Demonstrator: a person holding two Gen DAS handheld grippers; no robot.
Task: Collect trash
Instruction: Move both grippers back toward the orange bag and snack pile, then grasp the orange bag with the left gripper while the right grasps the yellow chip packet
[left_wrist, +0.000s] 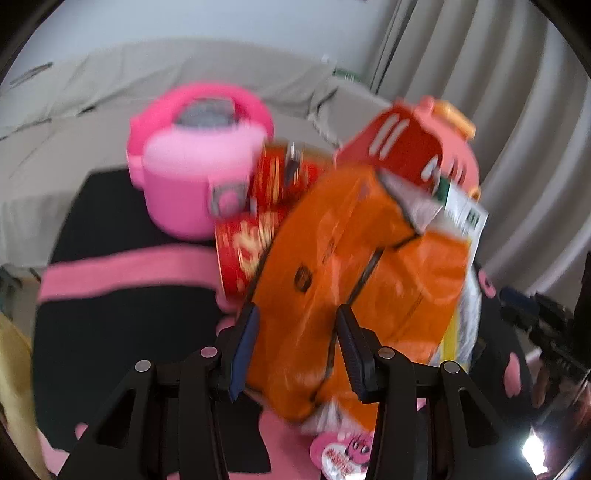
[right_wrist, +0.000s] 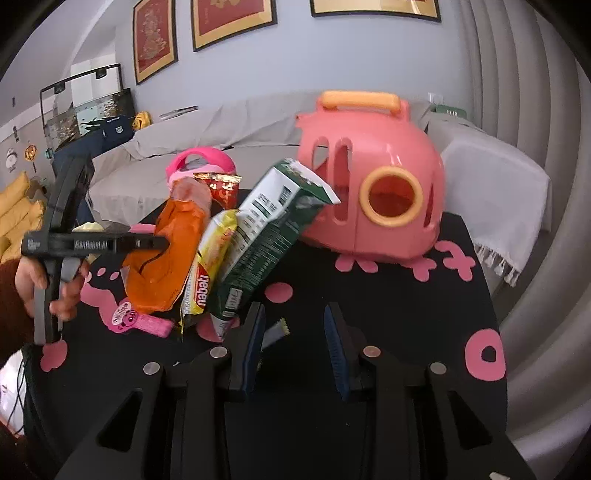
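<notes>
An orange snack bag (left_wrist: 343, 280) stands between the fingers of my left gripper (left_wrist: 297, 314), which is shut on it; it also shows in the right wrist view (right_wrist: 166, 251). Beside it lean a yellow wrapper (right_wrist: 207, 273) and a green-and-white wrapper (right_wrist: 266, 236). A red wrapper (right_wrist: 221, 188) stands behind them. A pink flat wrapper (right_wrist: 144, 321) lies on the black-and-pink table (right_wrist: 388, 295). My right gripper (right_wrist: 293, 314) is open and empty, in front of the wrappers, with a small grey scrap (right_wrist: 275, 330) by its left finger. The left gripper is in the right wrist view too (right_wrist: 162, 242).
A salmon-pink bin with an orange handle and round hole (right_wrist: 373, 184) stands at the table's back right. A pink toy pot (left_wrist: 195, 162) stands at the back left. A grey covered sofa (right_wrist: 240, 125) lies behind the table. Curtains hang to the right.
</notes>
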